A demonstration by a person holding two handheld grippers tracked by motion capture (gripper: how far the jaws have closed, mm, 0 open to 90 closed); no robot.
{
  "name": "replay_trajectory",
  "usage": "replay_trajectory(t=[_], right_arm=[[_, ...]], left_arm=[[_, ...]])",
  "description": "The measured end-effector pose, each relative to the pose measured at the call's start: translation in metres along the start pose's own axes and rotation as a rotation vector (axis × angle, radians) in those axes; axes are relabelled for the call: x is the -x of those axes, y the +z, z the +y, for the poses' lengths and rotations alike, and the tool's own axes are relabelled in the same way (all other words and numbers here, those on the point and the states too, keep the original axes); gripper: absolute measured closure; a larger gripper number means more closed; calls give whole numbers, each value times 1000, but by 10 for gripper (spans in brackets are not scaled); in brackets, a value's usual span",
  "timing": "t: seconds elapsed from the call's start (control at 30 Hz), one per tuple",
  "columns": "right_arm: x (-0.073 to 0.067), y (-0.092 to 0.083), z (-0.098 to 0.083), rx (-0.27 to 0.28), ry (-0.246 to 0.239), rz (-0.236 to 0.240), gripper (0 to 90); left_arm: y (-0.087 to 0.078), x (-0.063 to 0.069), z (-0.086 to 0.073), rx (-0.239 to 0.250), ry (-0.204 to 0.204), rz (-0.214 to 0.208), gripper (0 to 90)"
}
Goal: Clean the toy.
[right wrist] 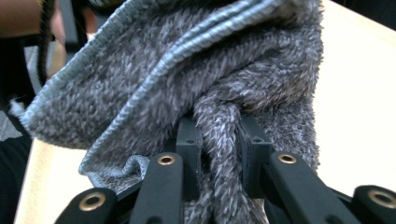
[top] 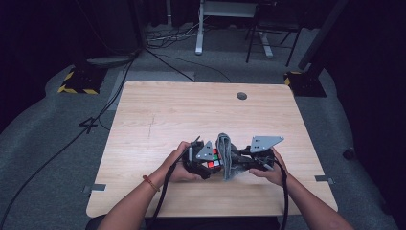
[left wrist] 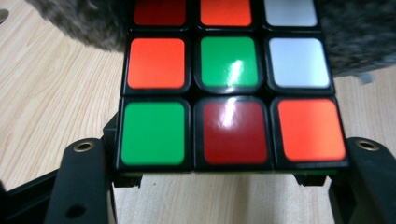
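A Rubik's cube (left wrist: 229, 88) with red, orange, green and white stickers sits between the jaws of my left gripper (top: 209, 165), which is shut on its sides. In the high view the cube (top: 214, 159) is held just above the table's near middle. A grey fluffy cloth (top: 227, 155) presses against the cube's far side. My right gripper (top: 243, 160) is shut on a bunched fold of that cloth (right wrist: 219, 140), which drapes over and hides its fingertips.
The light wooden table (top: 158, 120) has a round cable hole (top: 242, 96) near the far edge. Both forearms come in from the near edge. Cables, a desk frame and yellow-black striped bases stand on the grey floor beyond.
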State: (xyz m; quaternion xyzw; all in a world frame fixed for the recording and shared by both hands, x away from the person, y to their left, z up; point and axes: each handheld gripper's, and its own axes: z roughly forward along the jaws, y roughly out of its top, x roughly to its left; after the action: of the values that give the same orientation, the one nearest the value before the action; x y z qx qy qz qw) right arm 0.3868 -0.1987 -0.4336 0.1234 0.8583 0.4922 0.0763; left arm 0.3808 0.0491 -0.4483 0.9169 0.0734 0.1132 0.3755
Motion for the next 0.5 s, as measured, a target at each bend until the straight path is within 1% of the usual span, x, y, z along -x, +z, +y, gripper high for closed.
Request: replay_trajectory(t=[0.07, 0.13, 0.27, 0.33, 0.4, 0.5], right_arm=[[-1, 0, 1, 7, -2, 5, 746], [-3, 0, 3, 18, 2, 17, 746], [-8, 1, 7, 22, -11, 27, 746], [-8, 1, 9, 18, -26, 12, 746], [-6, 1, 9, 15, -14, 11, 746], [-4, 1, 7, -17, -15, -9, 746]], left_arm=[[3, 0, 0, -7, -1, -2, 335], [7, 2, 1, -26, 11, 2, 335], [10, 3, 2, -37, 18, 10, 333], [9, 3, 2, -34, 18, 21, 334], [7, 3, 3, -34, 22, 32, 335], [4, 2, 3, -26, 17, 39, 336]])
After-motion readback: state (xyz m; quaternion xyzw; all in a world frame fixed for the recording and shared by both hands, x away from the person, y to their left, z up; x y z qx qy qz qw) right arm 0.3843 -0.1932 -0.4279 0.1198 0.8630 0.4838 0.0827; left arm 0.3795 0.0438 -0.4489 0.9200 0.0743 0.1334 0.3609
